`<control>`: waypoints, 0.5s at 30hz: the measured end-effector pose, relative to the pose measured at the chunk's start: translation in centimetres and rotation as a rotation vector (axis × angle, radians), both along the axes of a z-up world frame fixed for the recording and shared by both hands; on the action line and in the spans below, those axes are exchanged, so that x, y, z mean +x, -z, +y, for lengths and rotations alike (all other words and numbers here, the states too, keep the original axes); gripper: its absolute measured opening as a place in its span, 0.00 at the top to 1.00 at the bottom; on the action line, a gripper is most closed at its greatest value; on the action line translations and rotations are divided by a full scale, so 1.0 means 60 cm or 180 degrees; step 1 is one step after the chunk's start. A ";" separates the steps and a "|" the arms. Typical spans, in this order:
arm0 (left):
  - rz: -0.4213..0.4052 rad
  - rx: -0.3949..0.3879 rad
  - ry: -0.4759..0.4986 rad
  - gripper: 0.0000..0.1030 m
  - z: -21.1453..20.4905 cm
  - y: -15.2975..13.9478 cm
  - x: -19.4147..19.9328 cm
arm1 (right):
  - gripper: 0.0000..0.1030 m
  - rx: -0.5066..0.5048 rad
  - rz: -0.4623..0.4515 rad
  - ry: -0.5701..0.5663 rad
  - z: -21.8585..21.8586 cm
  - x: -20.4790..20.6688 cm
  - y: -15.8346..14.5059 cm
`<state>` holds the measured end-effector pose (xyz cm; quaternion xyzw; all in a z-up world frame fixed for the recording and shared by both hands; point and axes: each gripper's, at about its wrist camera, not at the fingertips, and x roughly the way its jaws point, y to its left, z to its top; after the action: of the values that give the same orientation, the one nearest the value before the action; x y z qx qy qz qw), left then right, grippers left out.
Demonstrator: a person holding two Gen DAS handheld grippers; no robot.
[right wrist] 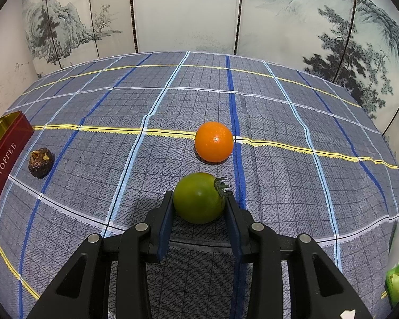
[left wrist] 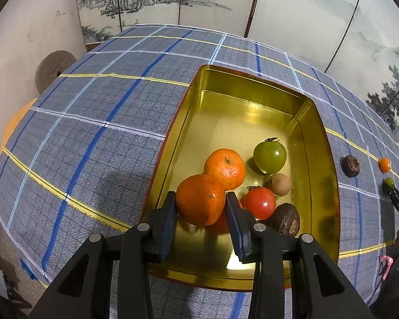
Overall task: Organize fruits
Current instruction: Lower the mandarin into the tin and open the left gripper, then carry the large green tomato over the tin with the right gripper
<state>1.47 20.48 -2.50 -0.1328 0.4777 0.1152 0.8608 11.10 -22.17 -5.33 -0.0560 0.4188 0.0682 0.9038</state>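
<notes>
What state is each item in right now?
Left tool: shut on a mandarin over the tin.
Right tool: shut on the green tomato.
Tin: open, holding several fruits.
Small orange: loose on the cloth.
Dark fruit: loose beside the tin.

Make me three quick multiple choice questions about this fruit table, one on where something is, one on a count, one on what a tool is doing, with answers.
1. Where is the red tomato?
A. in the gold tin
B. on the cloth
C. in the right tool

2. How many orange fruits lie in the tin?
A. one
B. two
C. four

3. What is the right tool doing?
A. hanging open over bare cloth
B. gripping a green tomato
C. gripping the dark brown fruit

Answers: 1 A, it sits on the tin's floor; 2 B, the held orange and the one behind it; 3 B, its pads press both sides of the green tomato.
</notes>
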 end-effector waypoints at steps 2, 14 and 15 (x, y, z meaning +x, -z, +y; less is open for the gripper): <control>0.0003 0.0013 -0.0014 0.62 0.000 0.000 -0.001 | 0.68 -0.0023 -0.0007 -0.0004 0.001 -0.001 -0.001; -0.0035 0.0050 0.0012 0.57 -0.002 0.001 -0.007 | 0.68 0.0057 -0.0083 -0.0285 0.067 -0.039 -0.035; -0.0040 0.0063 0.0018 0.57 -0.003 0.000 -0.008 | 0.68 0.0076 -0.0089 -0.0344 0.080 -0.044 -0.039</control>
<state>0.99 20.30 -2.53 -0.1237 0.4715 0.1166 0.8653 8.48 -17.37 -2.99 -0.0686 0.4016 0.1211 0.9052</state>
